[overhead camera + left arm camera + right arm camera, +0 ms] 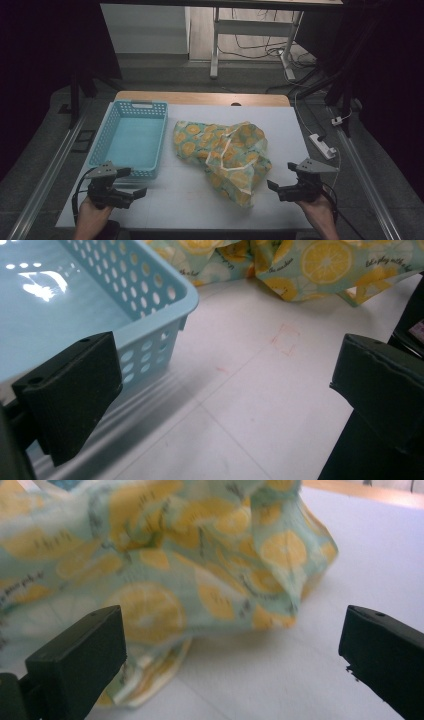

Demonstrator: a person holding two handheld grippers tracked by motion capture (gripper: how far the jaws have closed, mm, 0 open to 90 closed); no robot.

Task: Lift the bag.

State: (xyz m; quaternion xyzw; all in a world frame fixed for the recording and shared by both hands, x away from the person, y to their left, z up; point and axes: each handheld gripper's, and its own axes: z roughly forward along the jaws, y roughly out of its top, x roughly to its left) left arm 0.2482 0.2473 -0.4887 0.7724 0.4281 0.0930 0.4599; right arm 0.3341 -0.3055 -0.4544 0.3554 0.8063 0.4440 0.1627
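Note:
A crumpled cloth (pixel 225 152) printed with lemon slices on pale green lies in the middle of the white table (pixel 280 120). To its left stands an empty light-blue perforated basket (pixel 131 140). My left gripper (pixel 131 183) is open near the table's front left, just before the basket's near corner (pixel 165 315), with bare table between its jaws. My right gripper (pixel 281 176) is open at the front right, a short way right of the cloth's near end. In the right gripper view the cloth (pixel 165 575) lies close ahead, untouched.
A wooden strip (pixel 200 97) runs along the table's far edge. A white power strip (pixel 322 145) and cables lie off the right side. Metal rails (pixel 45 175) flank the table. Faint red pen marks (pixel 285 337) show on the surface.

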